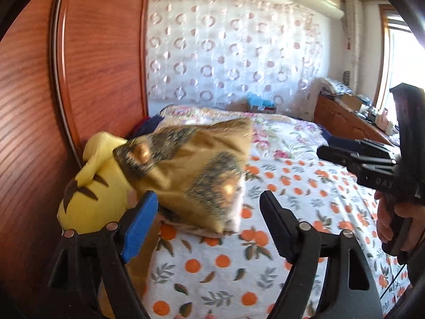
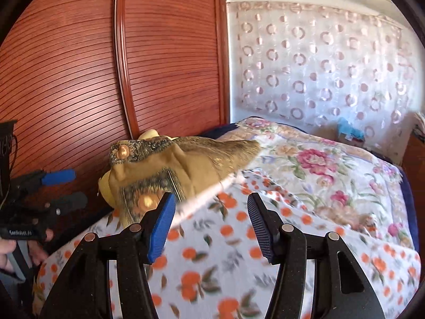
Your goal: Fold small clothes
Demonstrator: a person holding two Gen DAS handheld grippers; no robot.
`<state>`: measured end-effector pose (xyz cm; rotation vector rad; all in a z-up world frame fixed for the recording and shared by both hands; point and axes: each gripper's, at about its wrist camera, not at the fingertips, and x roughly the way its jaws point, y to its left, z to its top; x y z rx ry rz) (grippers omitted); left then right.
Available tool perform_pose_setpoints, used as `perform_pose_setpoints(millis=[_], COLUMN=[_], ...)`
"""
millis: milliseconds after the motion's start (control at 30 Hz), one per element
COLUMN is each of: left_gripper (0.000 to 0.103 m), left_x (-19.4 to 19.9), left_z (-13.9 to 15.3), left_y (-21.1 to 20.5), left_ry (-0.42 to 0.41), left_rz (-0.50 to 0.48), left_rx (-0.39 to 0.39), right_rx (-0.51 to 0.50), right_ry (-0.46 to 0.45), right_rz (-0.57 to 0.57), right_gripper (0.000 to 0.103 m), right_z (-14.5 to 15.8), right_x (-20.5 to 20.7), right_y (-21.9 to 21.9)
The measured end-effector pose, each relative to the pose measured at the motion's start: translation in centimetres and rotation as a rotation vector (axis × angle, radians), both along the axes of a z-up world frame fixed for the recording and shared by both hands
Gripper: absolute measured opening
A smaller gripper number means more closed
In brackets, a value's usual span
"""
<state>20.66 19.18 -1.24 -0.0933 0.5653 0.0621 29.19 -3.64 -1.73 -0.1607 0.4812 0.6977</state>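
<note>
Both grippers open, folded garment beyond

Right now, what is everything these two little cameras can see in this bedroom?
Folded garment: one, mustard with dark patterned patches, on the bed beside the wardrobe.
Plush toy: one, yellow with brown stripes, behind the garment against the wardrobe.
Bed sheet: one, white with orange fruit print, near part of the bed.
Floral quilt: one, cream with pink flowers, far part of the bed.
Wardrobe: one, red-brown slatted wood, left of the bed.
Curtain: one, sheer white with pink rings, far wall.
Dresser: one, brown wood, cluttered, under the window.
Left gripper: black, blue pads, open, empty.
Right gripper: same, open, empty.
</note>
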Motion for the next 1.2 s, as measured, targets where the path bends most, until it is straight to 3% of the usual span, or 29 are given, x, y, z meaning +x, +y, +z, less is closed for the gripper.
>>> perform_pose_setpoints(millis=[133, 300, 833, 900, 967, 1067, 1200], left_gripper=[0.080, 0.080, 0.080, 0.080, 0.080, 0.080, 0.083], left_x=[-1.1, -2.2, -4.8, -5.2, -5.7, -6.3, -7.2], left_z=[1.2, 2.0, 1.6, 1.5, 1.6, 1.8, 2.6], left_y=[-2.5, -5.6, -16.6, -17.2, -17.8, -18.5, -19.3], left_ry=[-0.021, -0.041, 0.024, 0.028, 0.031, 0.022, -0.019], left_rz=[-0.022, -0.075, -0.232, -0.240, -0.252, -0.278, -0.250], left_rx=[0.045, 0.042, 0.051, 0.048, 0.034, 0.013, 0.064], right_rx=[0.012, 0.027, 0.041, 0.049, 0.073, 0.090, 0.088], right_ry=[-0.012, -0.025, -0.018, -0.007, 0.005, 0.005, -0.006], right_rz=[-0.040, -0.083, -0.244, -0.260, -0.272, -0.299, -0.336], right_gripper=[0.060, 0.064, 0.066, 0.073, 0.090, 0.092, 0.094], right_z=[0.8, 1.5, 1.8, 1.9, 1.7, 1.9, 2.5], right_x=[-3.7, -7.6, -18.4, -19.2, -20.2, -21.5, -23.1], right_y=[-2.7, -5.4, -10.5, -10.9, -11.3, -12.2, -12.9])
